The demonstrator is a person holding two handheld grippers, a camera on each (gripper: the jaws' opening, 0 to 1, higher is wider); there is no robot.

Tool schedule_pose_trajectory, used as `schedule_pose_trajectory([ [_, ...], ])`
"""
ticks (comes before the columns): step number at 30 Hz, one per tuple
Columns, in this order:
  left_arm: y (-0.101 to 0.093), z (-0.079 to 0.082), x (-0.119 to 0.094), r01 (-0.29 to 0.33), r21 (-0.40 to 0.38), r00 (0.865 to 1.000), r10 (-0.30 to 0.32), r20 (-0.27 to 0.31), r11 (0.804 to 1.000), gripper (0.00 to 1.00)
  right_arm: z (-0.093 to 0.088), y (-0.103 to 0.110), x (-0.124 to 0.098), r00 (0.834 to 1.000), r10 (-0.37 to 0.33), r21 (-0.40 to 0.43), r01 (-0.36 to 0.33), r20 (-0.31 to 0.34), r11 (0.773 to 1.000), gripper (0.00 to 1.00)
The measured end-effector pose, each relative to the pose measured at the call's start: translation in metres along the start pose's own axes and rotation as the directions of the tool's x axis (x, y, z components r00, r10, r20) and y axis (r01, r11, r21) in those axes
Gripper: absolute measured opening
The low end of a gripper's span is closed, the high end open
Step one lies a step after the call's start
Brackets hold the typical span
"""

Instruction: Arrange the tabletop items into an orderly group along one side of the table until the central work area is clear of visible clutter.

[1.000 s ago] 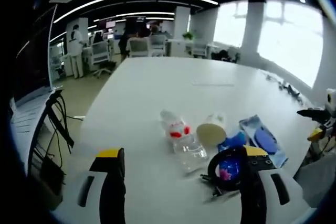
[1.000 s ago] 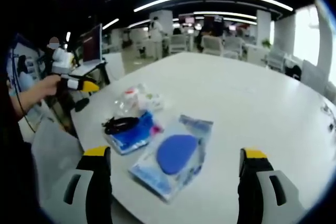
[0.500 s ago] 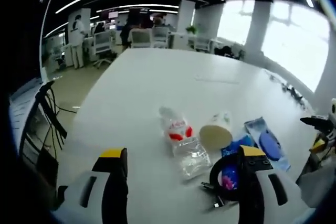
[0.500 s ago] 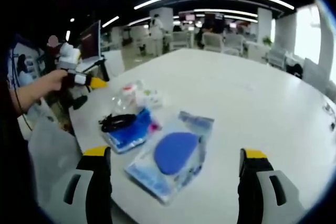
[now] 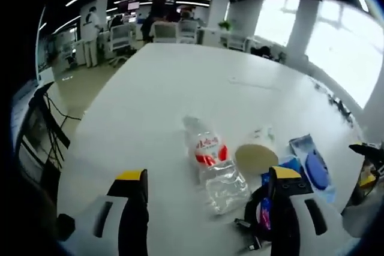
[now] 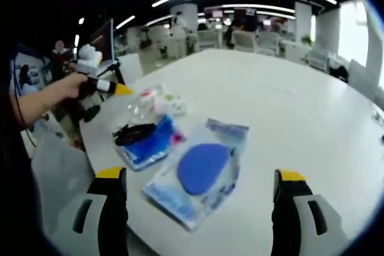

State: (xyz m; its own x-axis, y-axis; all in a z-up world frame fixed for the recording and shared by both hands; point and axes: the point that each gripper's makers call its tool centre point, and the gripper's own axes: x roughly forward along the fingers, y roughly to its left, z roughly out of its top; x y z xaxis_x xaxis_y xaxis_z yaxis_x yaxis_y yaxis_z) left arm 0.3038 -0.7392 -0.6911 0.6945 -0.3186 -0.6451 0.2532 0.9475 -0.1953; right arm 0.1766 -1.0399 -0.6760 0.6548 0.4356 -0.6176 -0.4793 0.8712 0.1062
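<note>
While both claws stay wide and empty | left claw (image 5: 207,190) has closed in on bottle (image 5: 213,163) at frame centre | right claw (image 6: 201,193) hovers over blue packet (image 6: 198,169) | nothing moved yet.

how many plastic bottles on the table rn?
1: a clear plastic bottle with a red label, lying on its side beside the paper cup. Others could be hidden behind the clutter.

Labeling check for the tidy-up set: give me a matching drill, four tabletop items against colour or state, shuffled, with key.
Items:
1. plastic bottle
2. clear pouch
3. cable coil
4. paper cup

Descriptions:
A. black, lying on the blue packet
B. lying on its side, red label
C. tipped over, tan round end facing the left gripper view
D. flat, holds a blue oval pad

Pairs: 1-B, 2-D, 3-A, 4-C
</note>
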Motion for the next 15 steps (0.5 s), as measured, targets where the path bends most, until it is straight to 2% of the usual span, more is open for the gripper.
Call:
schedule_pose_trajectory([
  [4,-0.002,0.0,0.009,0.005,-0.011,1.0,-0.005,-0.023,1.0,0.77,-0.002,-0.002,0.003,1.0,0.0,0.005,0.0,-0.008,1.0,1.0],
  [11,0.0,-0.003,0.023,-0.027,-0.05,0.995,0.022,-0.094,0.998,0.71,-0.006,-0.004,0.011,1.0,0.002,0.014,-0.001,-0.015,1.0,1.0],
  [15,0.0,-0.001,0.03,-0.028,-0.07,0.994,0.021,-0.104,0.997,0.69,-0.008,-0.004,0.014,1.0,0.005,0.013,-0.005,-0.025,1.0,1.0],
])
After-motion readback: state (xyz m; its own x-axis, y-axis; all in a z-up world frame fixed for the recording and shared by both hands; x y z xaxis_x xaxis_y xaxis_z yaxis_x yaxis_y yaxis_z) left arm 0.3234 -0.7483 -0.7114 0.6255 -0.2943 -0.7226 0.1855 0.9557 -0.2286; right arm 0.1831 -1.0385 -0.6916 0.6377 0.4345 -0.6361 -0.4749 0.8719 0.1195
